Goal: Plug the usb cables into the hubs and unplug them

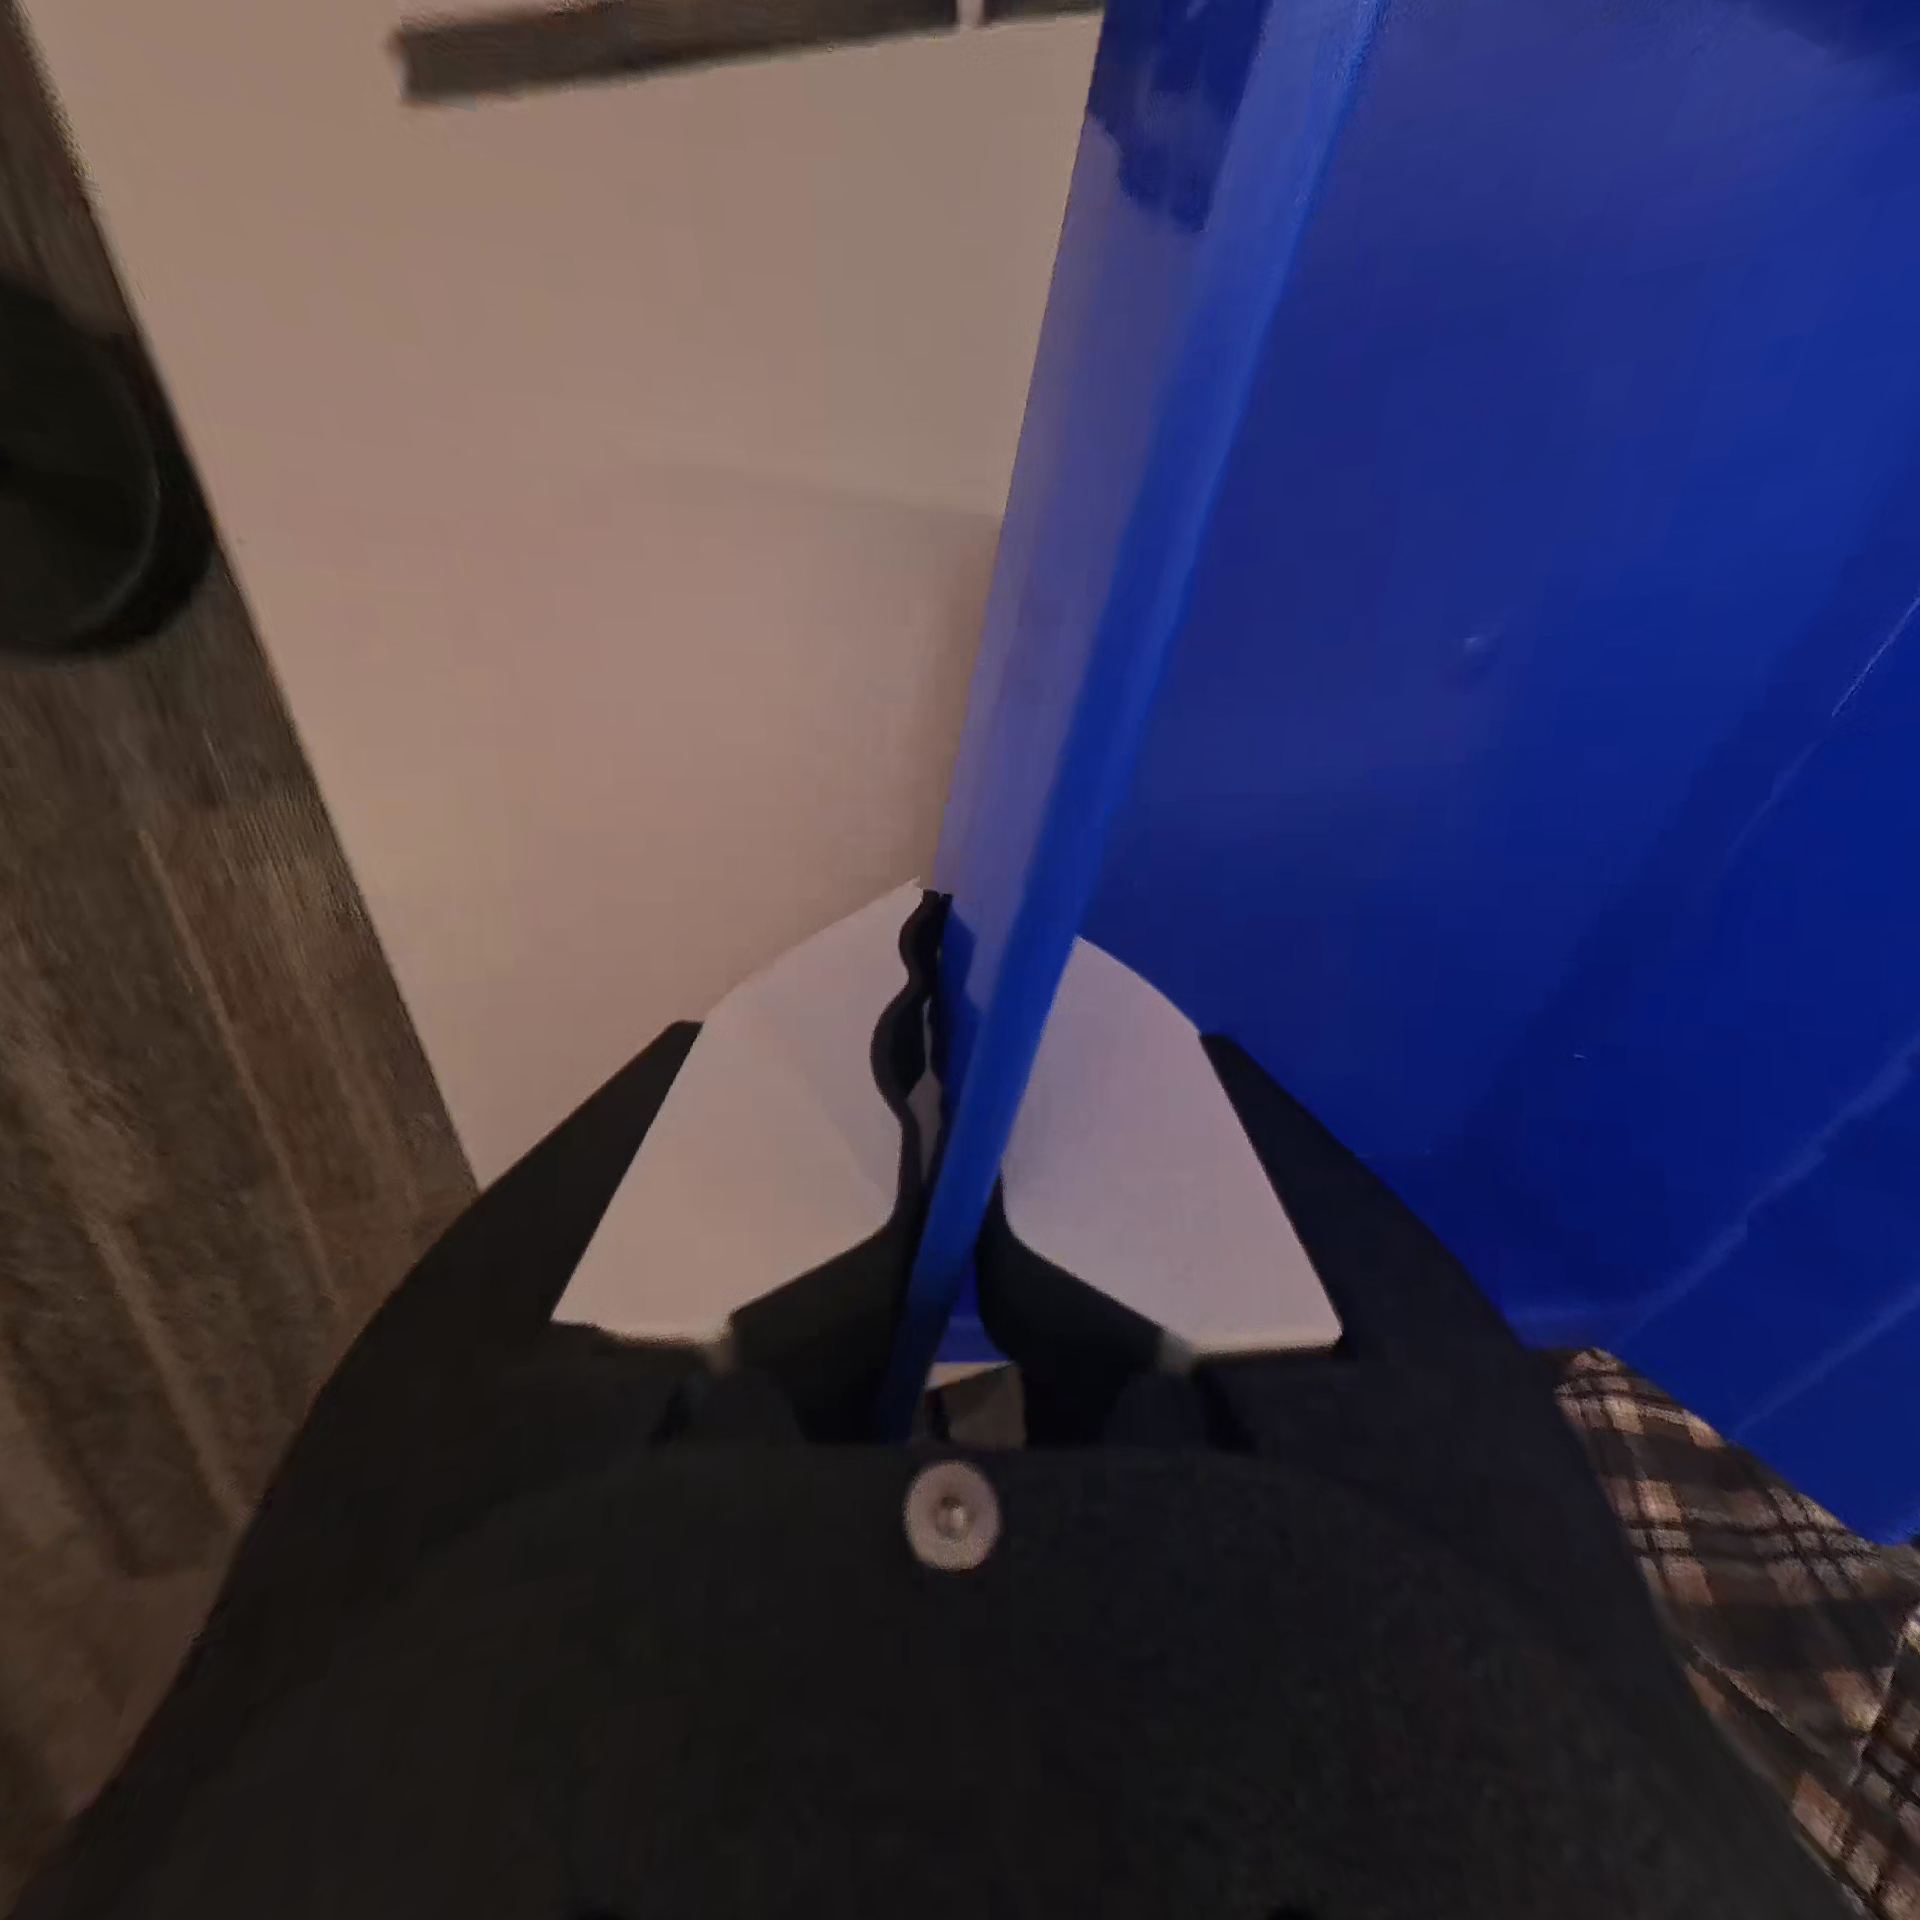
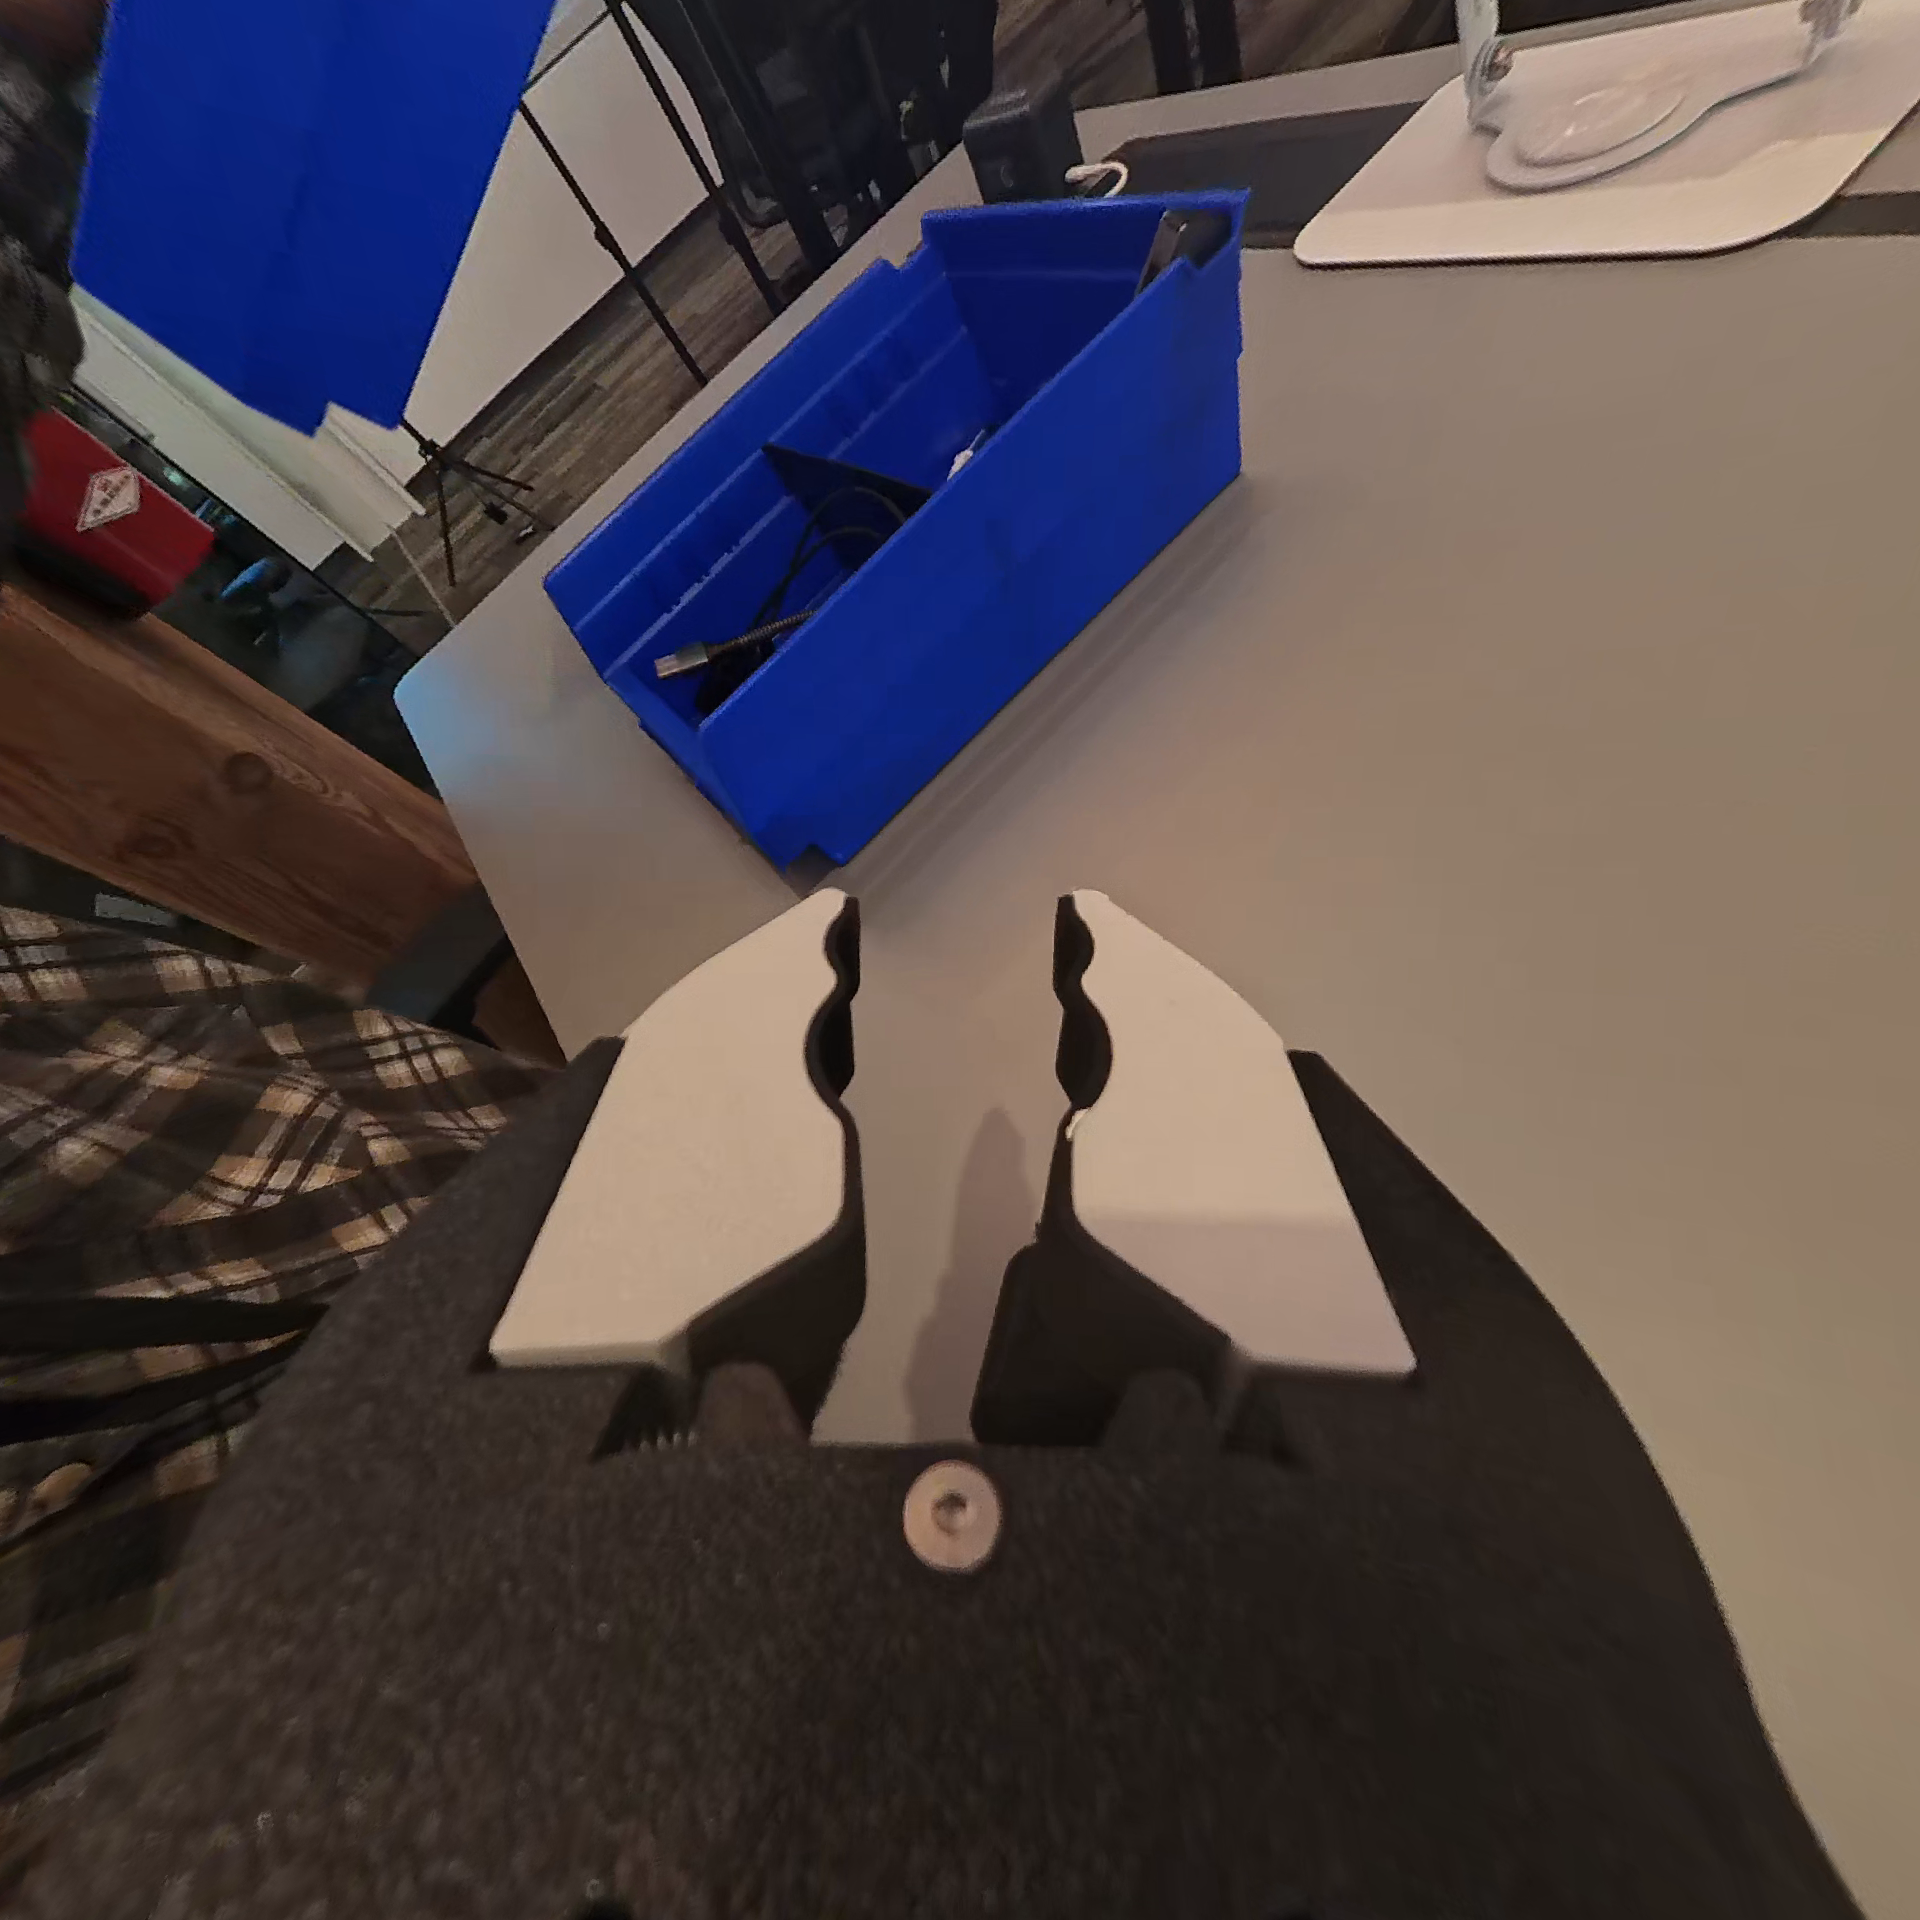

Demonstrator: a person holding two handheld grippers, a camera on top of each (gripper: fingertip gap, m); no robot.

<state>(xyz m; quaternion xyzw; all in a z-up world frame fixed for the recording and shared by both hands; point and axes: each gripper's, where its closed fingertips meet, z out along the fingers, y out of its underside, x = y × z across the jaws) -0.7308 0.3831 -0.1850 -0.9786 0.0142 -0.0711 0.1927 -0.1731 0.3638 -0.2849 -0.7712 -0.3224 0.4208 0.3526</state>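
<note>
Pinching the thin wall of a lifted blue bin (image 1: pixel 1455 623), the left gripper (image 1: pixel 940 1039) has its fingers pressed onto the plastic. A red box (image 2: pixel 114 509) with a white diamond label sits far left. On the grey counter (image 2: pixel 1507 727), a second blue bin (image 2: pixel 935 540) holds the usb cable (image 2: pixel 727 649). The right gripper (image 2: pixel 958 997) hovers nearer, fingers spread, holding nothing.

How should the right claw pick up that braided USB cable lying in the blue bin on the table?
Grip the braided cable just behind its silver plug, coming from above through the bin's open top. The plug end lies exposed near the front; the walls block any side approach.
</note>
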